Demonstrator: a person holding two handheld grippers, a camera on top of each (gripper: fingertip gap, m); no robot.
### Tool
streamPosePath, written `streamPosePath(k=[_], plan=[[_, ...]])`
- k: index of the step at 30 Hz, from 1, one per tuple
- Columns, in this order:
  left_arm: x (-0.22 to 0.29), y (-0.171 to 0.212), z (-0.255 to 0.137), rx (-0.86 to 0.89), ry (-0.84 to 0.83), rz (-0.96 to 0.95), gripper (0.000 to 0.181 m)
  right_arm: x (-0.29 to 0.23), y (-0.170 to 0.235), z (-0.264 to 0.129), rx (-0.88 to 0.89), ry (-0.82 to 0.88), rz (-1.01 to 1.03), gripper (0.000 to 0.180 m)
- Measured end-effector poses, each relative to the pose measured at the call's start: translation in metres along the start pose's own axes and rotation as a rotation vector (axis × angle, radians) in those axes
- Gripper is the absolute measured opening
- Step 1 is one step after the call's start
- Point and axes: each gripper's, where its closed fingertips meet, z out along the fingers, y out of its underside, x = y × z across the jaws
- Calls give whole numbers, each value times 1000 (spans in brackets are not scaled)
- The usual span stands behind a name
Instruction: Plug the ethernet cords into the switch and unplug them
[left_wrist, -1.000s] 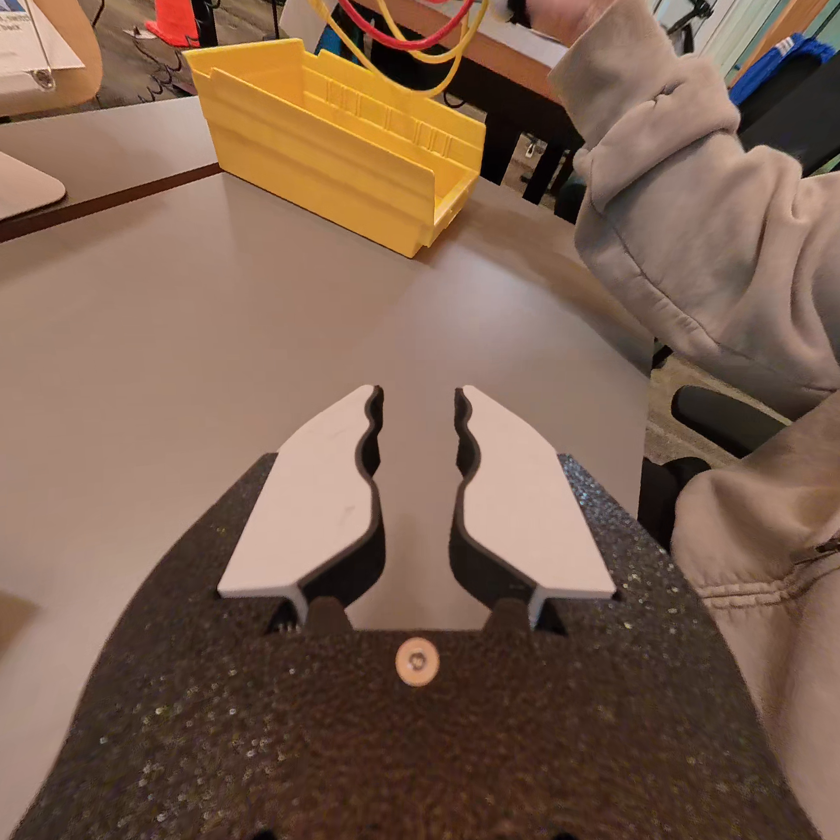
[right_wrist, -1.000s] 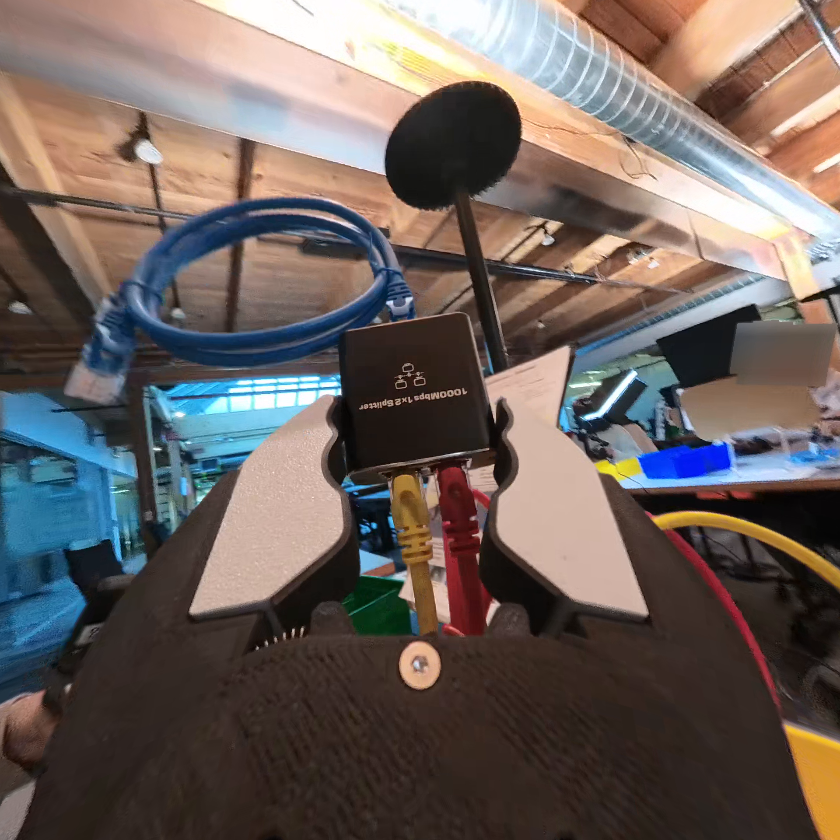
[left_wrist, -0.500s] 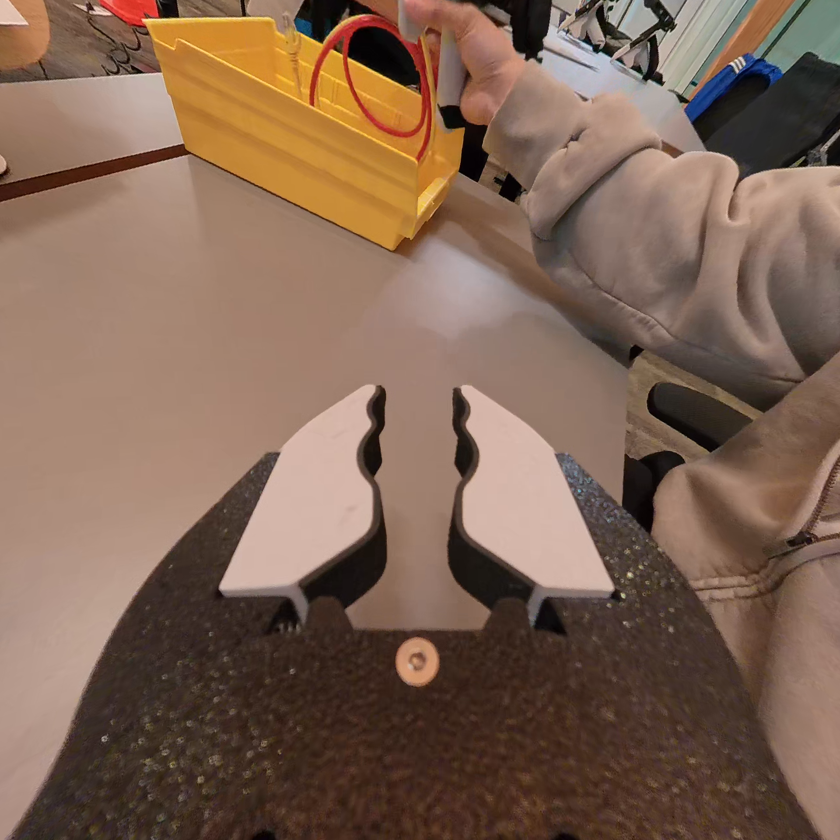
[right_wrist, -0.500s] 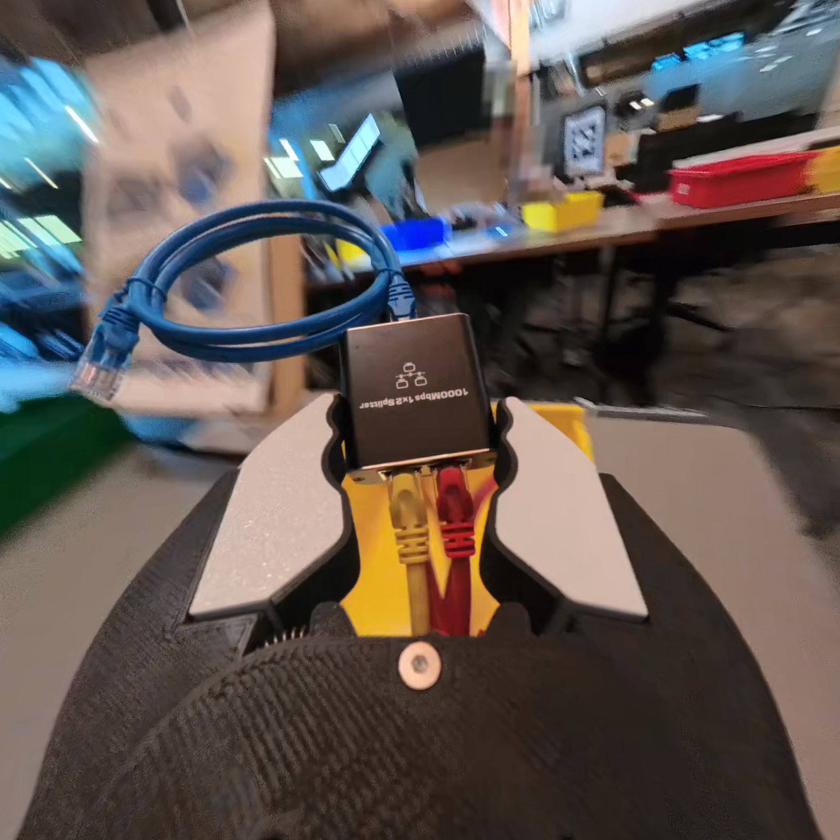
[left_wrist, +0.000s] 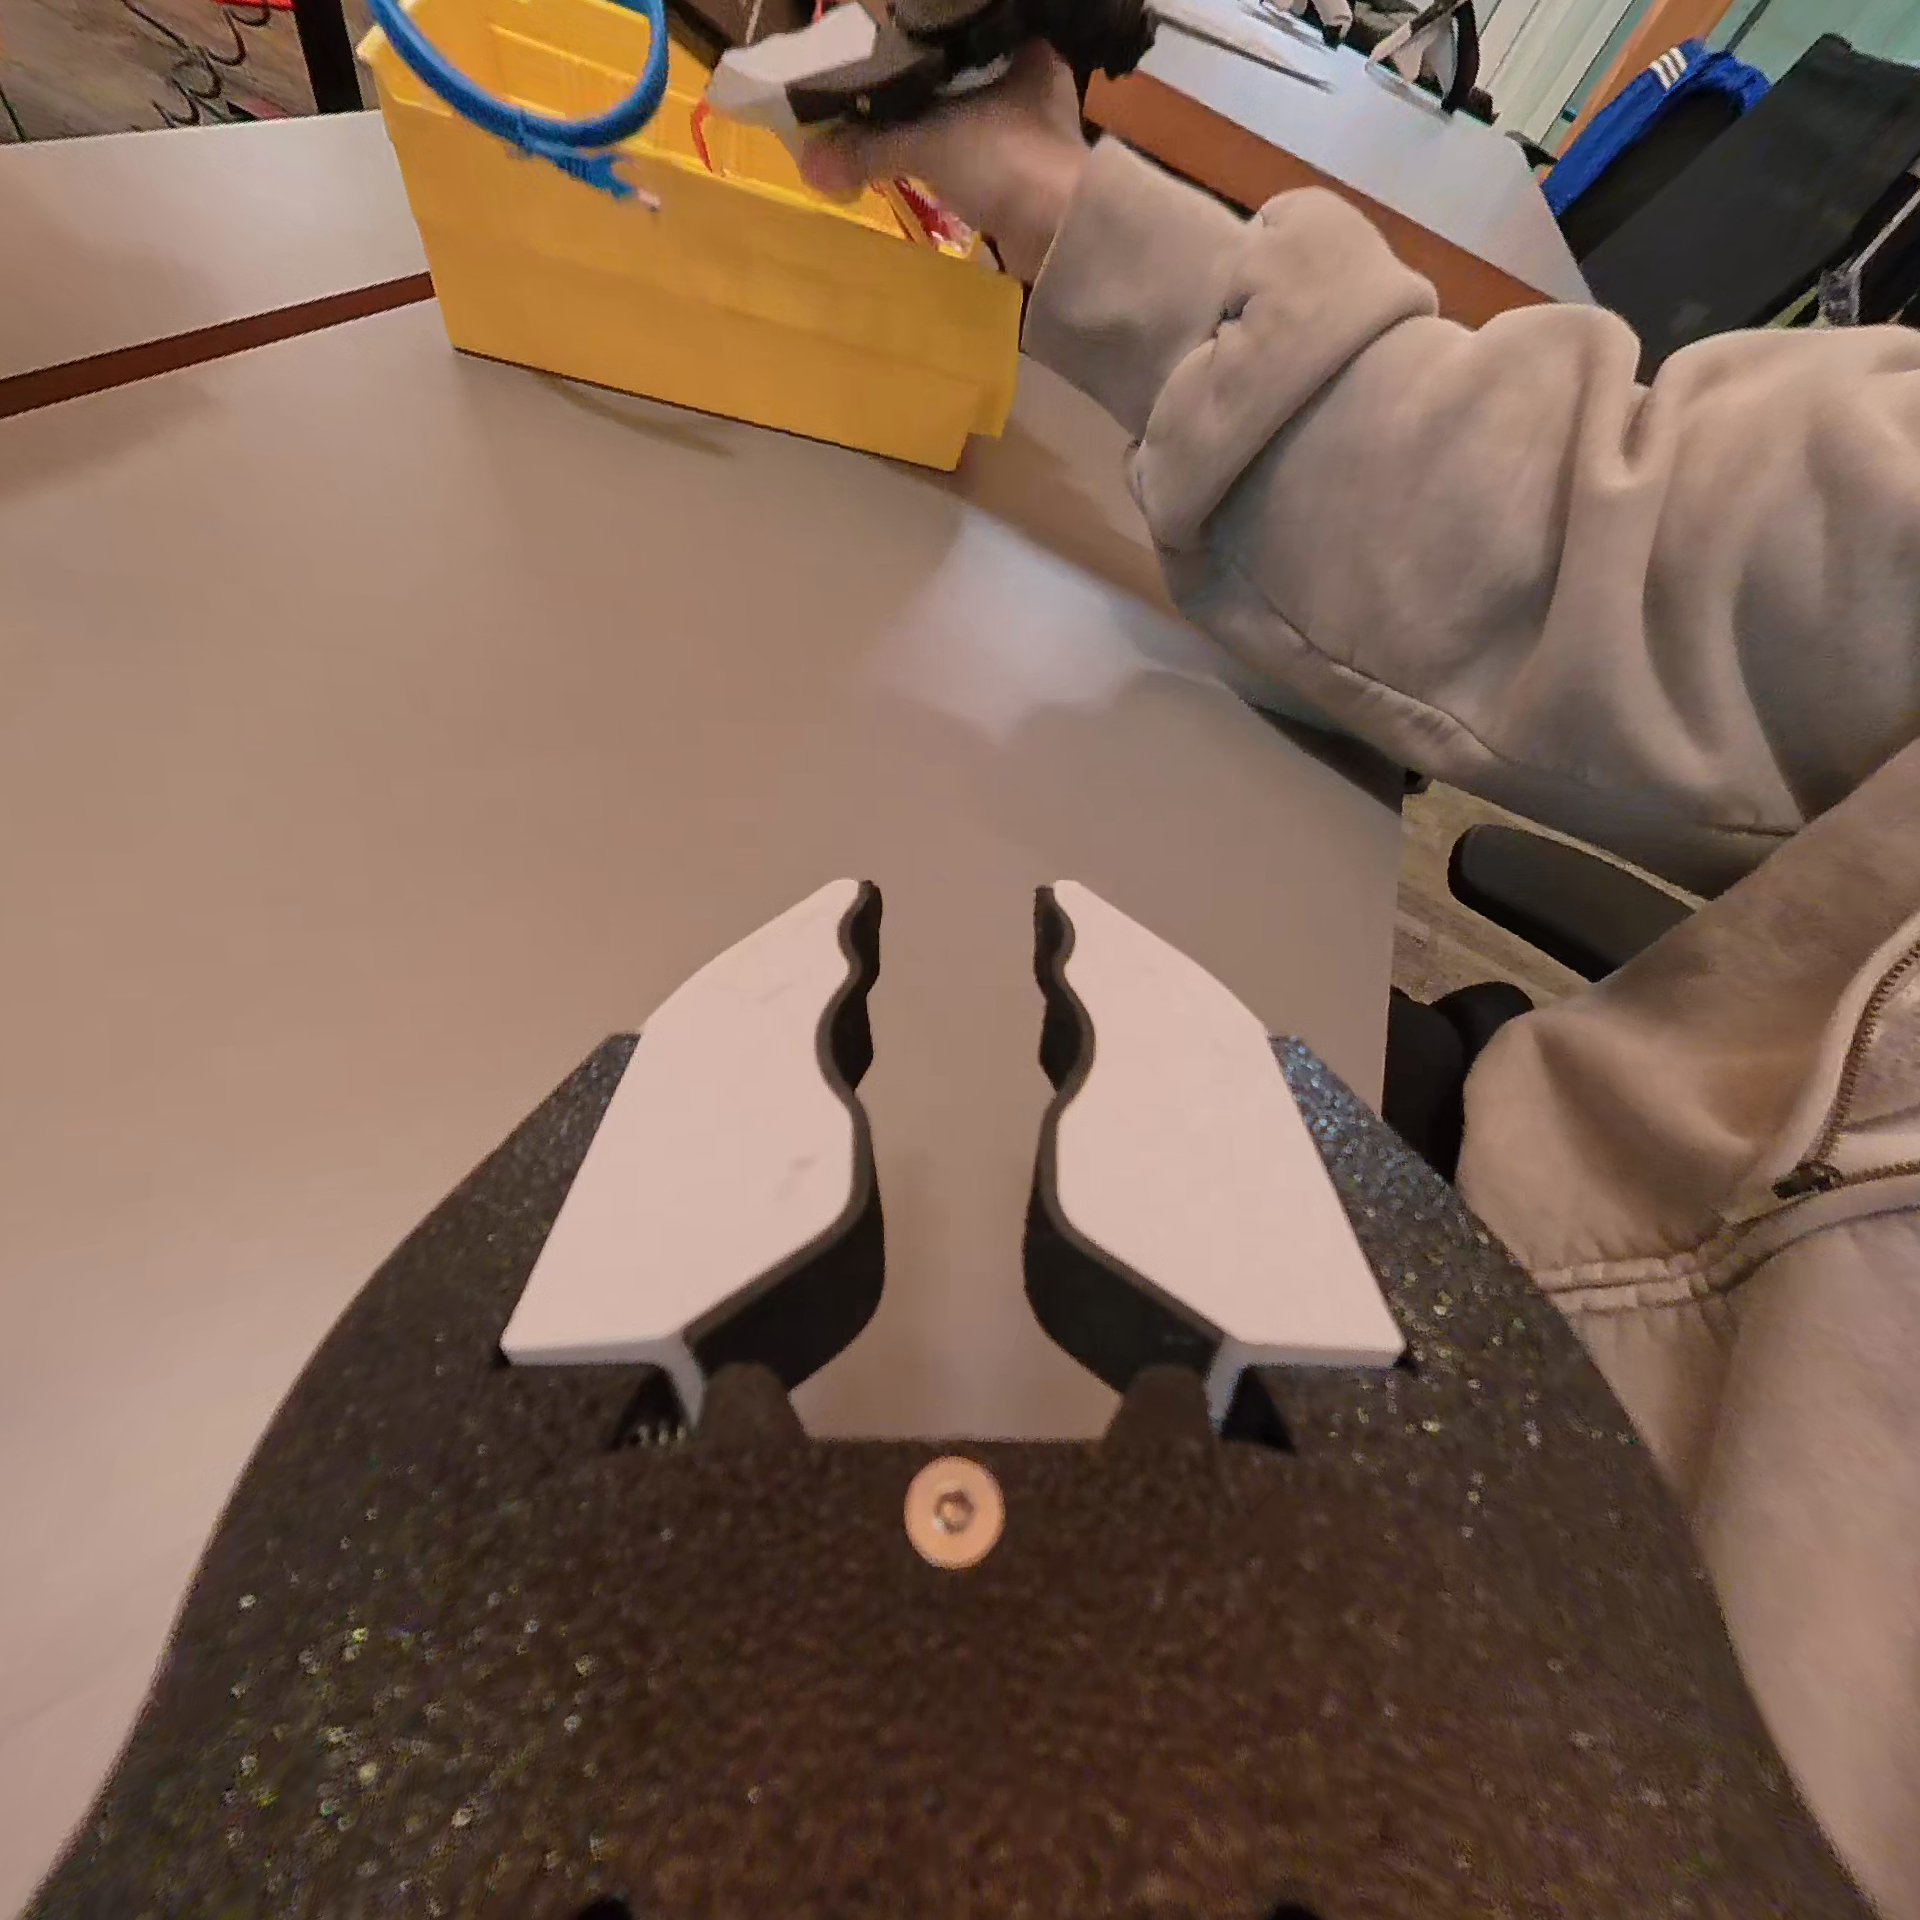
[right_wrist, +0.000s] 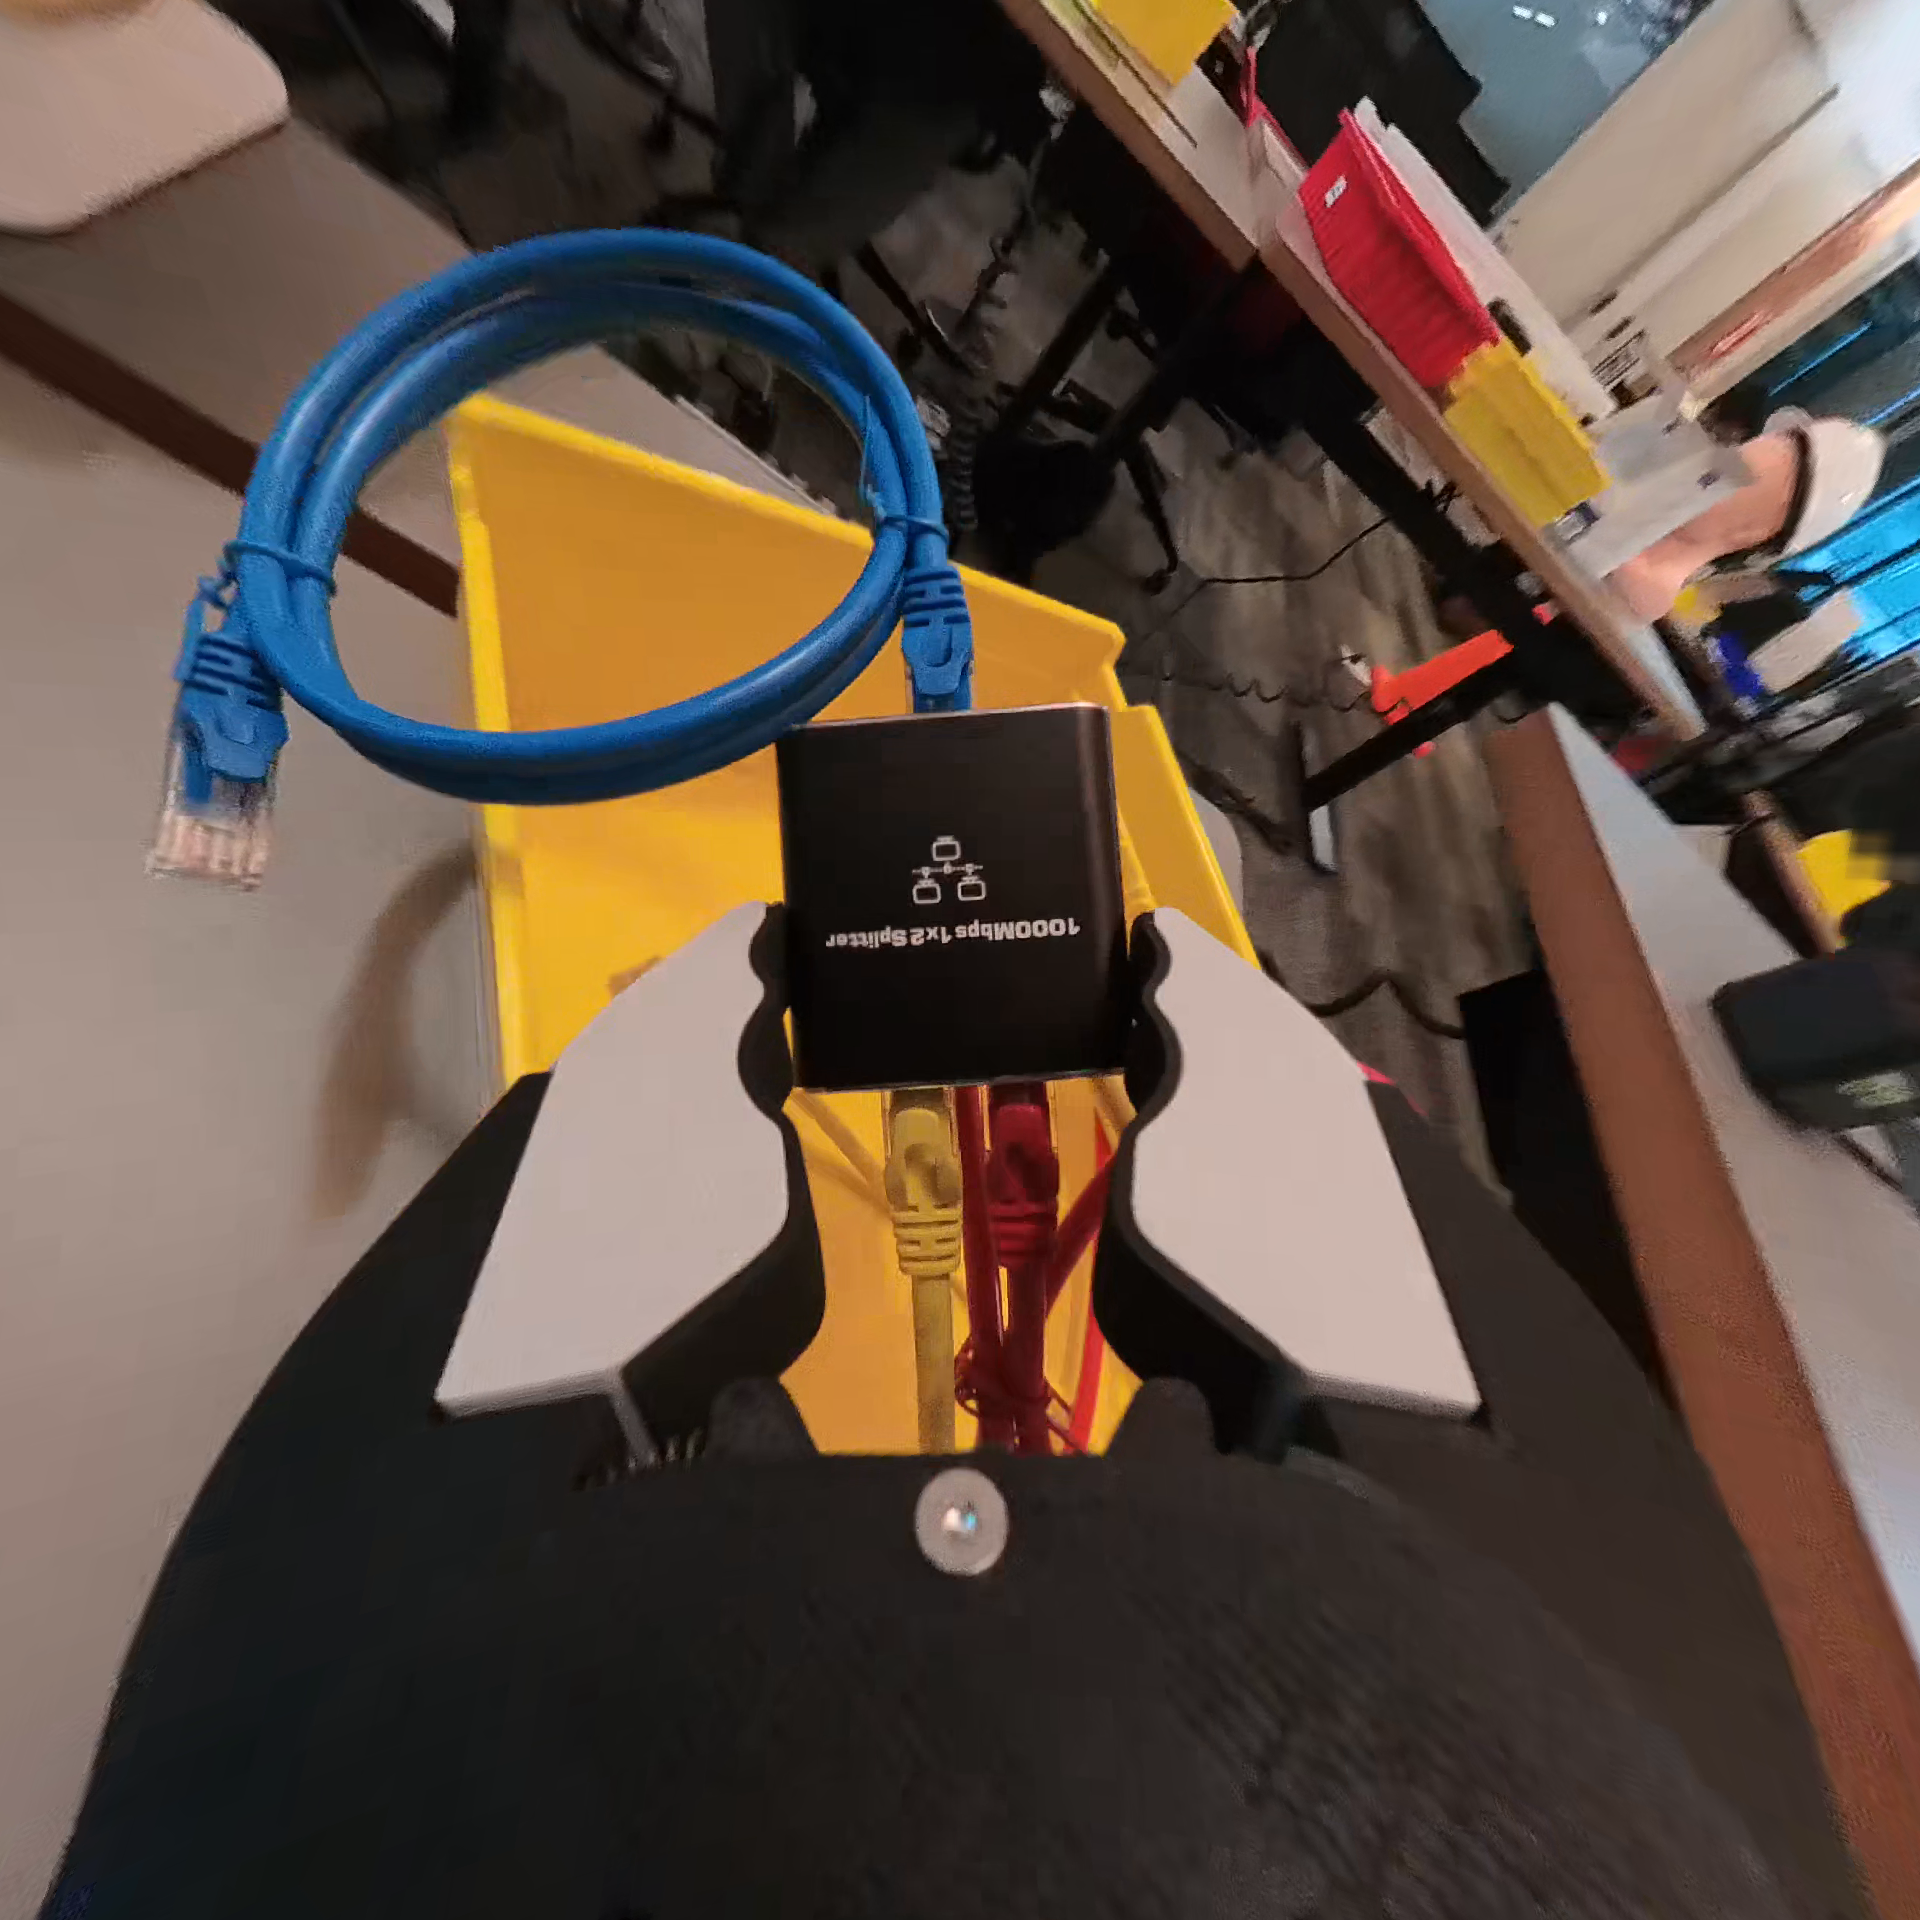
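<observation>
My right gripper (right_wrist: 951, 920) is shut on a small black switch box (right_wrist: 951, 894) and holds it above a yellow bin (right_wrist: 644, 582). A coiled blue ethernet cord (right_wrist: 582, 499) is plugged into the box's far end, with its free plug (right_wrist: 213, 800) hanging at the left. A yellow cord (right_wrist: 920, 1195) and a red cord (right_wrist: 1023, 1184) are plugged into the near end and trail down into the bin. My left gripper (left_wrist: 956, 904) is open and empty, low over the grey table (left_wrist: 416, 727). In the left wrist view the right gripper (left_wrist: 831, 62) shows over the bin (left_wrist: 707, 270) with the blue cord (left_wrist: 561, 125).
A person's arm in a beige sleeve (left_wrist: 1455, 499) reaches from the right across the table to the bin. The table's right edge (left_wrist: 1387, 935) lies just beyond my left gripper, with a black chair (left_wrist: 1558, 894) past it. Other tables with coloured bins (right_wrist: 1455, 343) stand behind. The tips of one gripper are about 45 cm away from the tips of the other.
My right gripper has swung down from pointing at the ceiling to over the yellow bin, still holding the switch box with all three cords. My left gripper stayed open over the table.
</observation>
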Motion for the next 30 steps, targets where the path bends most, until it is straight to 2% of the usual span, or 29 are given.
streamPosePath(k=[4, 6, 9, 12, 14, 17, 19, 22, 23, 26, 28, 30], plan=[[1, 2, -6, -13, 0, 4, 27, 34, -7, -10, 17, 23, 153, 63], [1, 0, -8, 3, 1, 5, 27, 59, -4, -16, -15, 84, 155, 63], [0, -1, -8, 17, 11, -7, 27, 85, 0, -20, -90, 200, -7, 63], [1, 1, -4, 22, 36, -26, 26, 78, 4, -14, -171, 224, -238, 63], [2, 2, -2, 22, 46, -34, 26, 55, 5, -10, -192, 172, -423, 63], [1, 4, -2, 18, 46, -35, 27, 7, 23, -2, -298, -32, -611, 63], [1, 5, -2, 10, 49, -43, 27, 0, 21, 2, -278, -22, -670, 63], [3, 7, -1, -5, 57, -46, 27, -8, 12, 0, -186, -149, -534, 63], [4, 7, -1, -11, 59, -45, 27, -10, 2, -4, -115, -203, -470, 60], [5, 7, 2, -21, 59, -49, 29, 2, -51, -29, 172, -296, -226, 73], [5, 4, 8, -10, 58, -57, 29, 13, -81, -51, 341, -380, -23, 72], [7, -3, 18, 10, 60, -65, 30, 24, -87, -63, 374, -433, 77, 67]])
